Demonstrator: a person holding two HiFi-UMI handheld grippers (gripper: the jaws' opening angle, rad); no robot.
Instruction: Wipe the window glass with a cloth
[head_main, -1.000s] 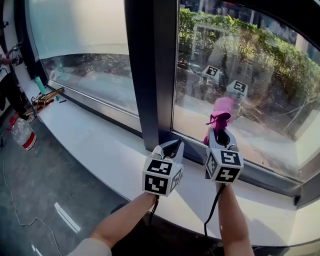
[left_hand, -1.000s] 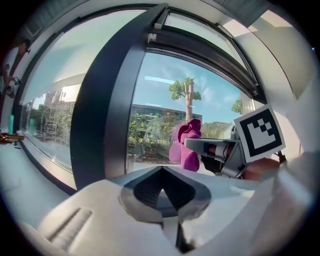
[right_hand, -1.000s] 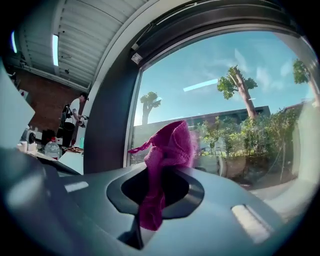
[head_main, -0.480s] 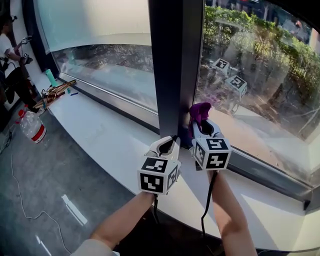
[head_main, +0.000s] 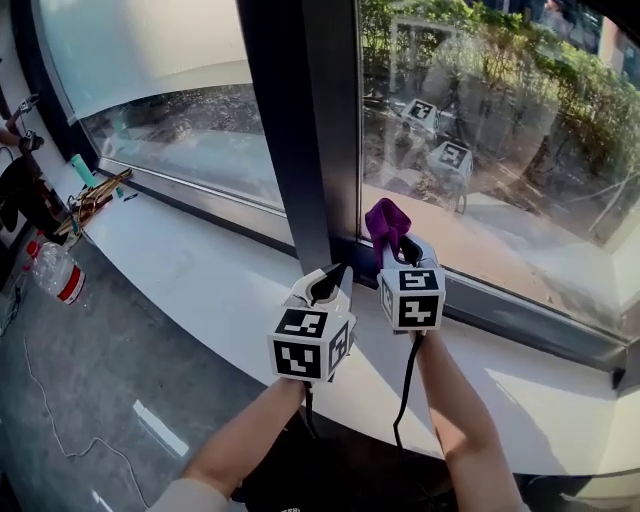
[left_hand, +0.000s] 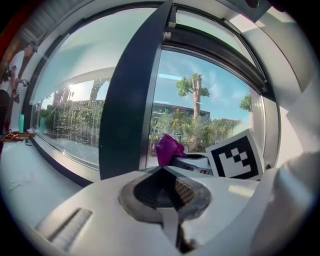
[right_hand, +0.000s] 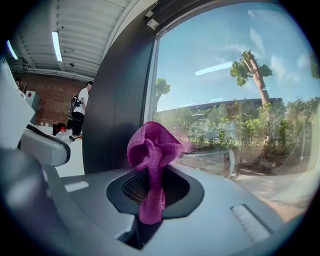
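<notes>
A purple cloth sticks up from my right gripper, which is shut on it. The cloth is pressed at the lower left corner of the right window glass, close beside the dark mullion. My left gripper is shut and holds nothing. It hovers over the white sill just left of the right gripper, pointing at the foot of the mullion.
Left of the mullion is a second pane. Sticks and a green object lie at the sill's far left end. A plastic bottle and a cable are on the grey floor. A person stands far behind.
My right gripper has carried the cloth left along the bottom of the glass, from mid-pane to the corner by the mullion. The left gripper stays shut near the mullion's foot.
</notes>
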